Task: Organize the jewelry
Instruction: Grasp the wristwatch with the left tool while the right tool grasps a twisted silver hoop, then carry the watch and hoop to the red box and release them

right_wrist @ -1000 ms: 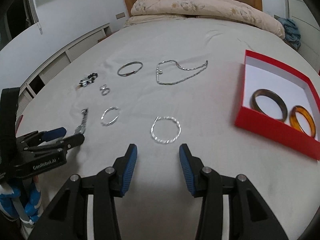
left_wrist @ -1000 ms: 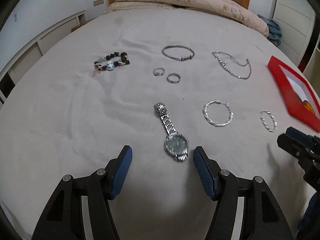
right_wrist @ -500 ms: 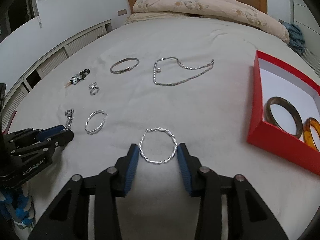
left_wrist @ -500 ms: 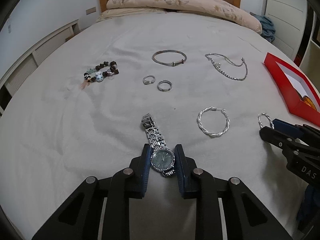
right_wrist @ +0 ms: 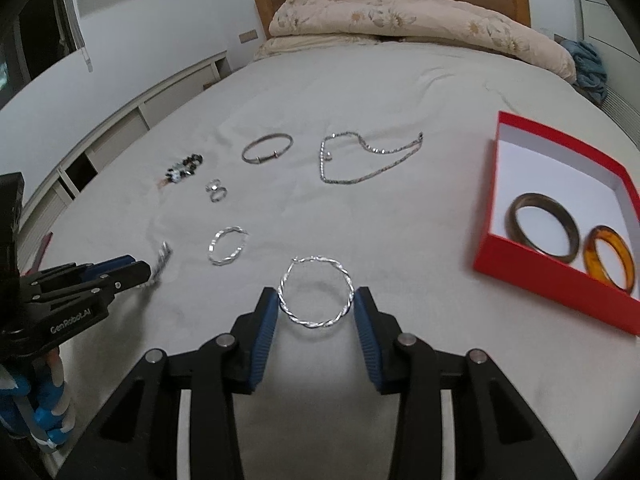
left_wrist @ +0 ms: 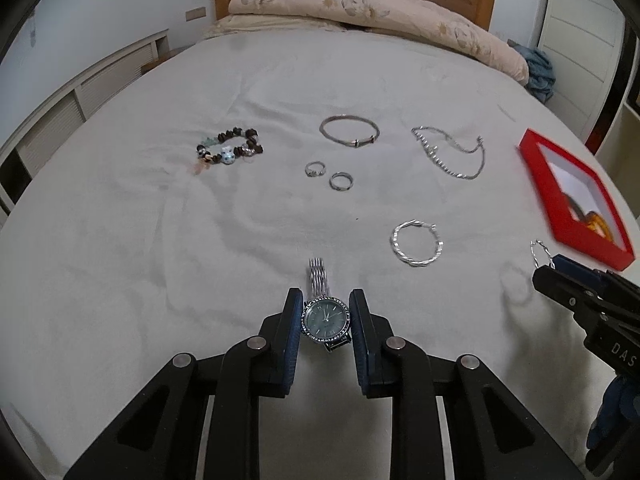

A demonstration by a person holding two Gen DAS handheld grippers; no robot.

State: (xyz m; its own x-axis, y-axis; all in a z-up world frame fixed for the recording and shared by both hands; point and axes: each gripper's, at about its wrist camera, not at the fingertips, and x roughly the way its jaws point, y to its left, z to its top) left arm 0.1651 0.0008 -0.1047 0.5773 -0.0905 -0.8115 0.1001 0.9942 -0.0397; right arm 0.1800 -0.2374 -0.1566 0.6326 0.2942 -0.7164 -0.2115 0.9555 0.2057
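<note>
My left gripper (left_wrist: 325, 316) is shut on a silver watch (left_wrist: 326, 319) with a green dial, its band trailing onto the grey bed cover. My right gripper (right_wrist: 316, 304) has its blue pads on both sides of a twisted silver hoop (right_wrist: 316, 292), touching it. A red box (right_wrist: 560, 216) to the right holds a brown bangle (right_wrist: 542, 225) and an amber bangle (right_wrist: 610, 258). On the cover lie a second twisted hoop (left_wrist: 417, 243), a silver bangle (left_wrist: 349, 130), a chain necklace (left_wrist: 450, 152), two rings (left_wrist: 328, 175) and a beaded bracelet (left_wrist: 230, 148).
A folded floral duvet (left_wrist: 360, 4) lies against the wooden headboard at the far end. White cabinets (left_wrist: 60, 108) run along the left of the bed. A blue cloth (left_wrist: 540, 72) lies at the far right. Each gripper shows in the other's view.
My left gripper closed on the watch and lifted its dial end. My right gripper moved forward until its pads came around the twisted hoop and narrowed on it.
</note>
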